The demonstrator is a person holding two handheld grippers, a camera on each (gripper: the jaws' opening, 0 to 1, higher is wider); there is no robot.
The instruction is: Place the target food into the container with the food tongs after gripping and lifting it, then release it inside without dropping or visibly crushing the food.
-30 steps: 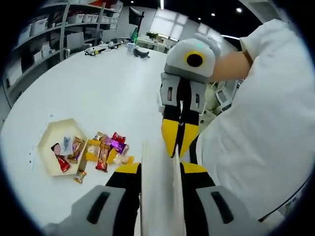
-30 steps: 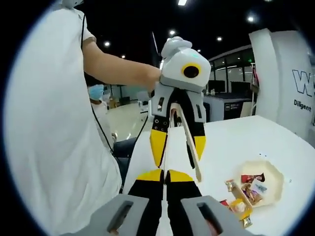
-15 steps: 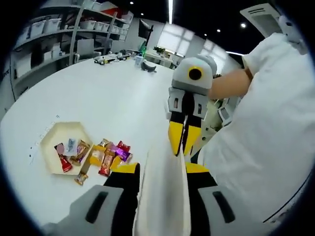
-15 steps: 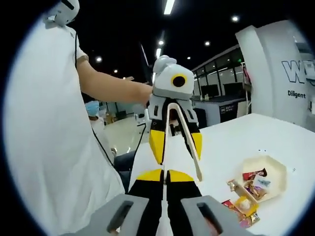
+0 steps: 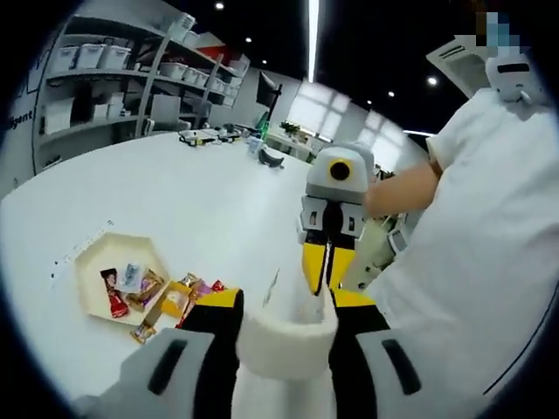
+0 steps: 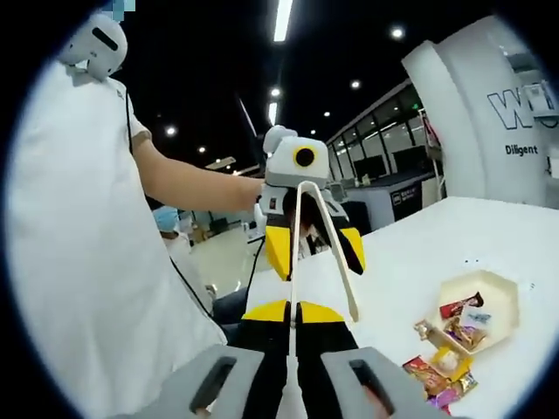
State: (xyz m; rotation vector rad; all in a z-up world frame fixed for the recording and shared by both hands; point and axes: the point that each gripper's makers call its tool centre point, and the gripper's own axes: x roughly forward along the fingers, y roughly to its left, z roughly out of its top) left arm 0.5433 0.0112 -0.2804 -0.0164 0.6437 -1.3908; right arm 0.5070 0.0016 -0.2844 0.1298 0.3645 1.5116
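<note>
The left tongs (image 5: 286, 304) are clamped on the white food tongs (image 5: 288, 347), their black-and-yellow jaws standing apart with the broad curved hinge end pinched between them. In the right gripper view the left tongs (image 6: 314, 249) face the camera with the top of the food tongs (image 6: 306, 188) at their jaws, and the two white arms run down from there in a narrow V. The right tongs (image 6: 293, 311) are pressed together on one of those arms; the other arm hangs free just beside them. In the left gripper view the right tongs (image 5: 327, 262) point back at the camera with their yellow jaws nearly touching.

A second ago the left gripper view showed the food tongs as two long flat blades rising between the jaws; now the rounded bend sits there and the right tongs look smaller and further off. Both views have tilted up since then.

On the white bench (image 5: 201, 192) the cream six-sided container (image 5: 87, 262) holds a few wrapped snacks (image 5: 131, 284), and a pile of wrapped snacks (image 5: 179, 301) lies against its side, well apart from the food tongs. Their arrangement is unchanged. The right gripper view shows the container (image 6: 502, 292) and the pile (image 6: 441, 367) too. A person in white (image 5: 489, 244) holds both tongs.
</note>
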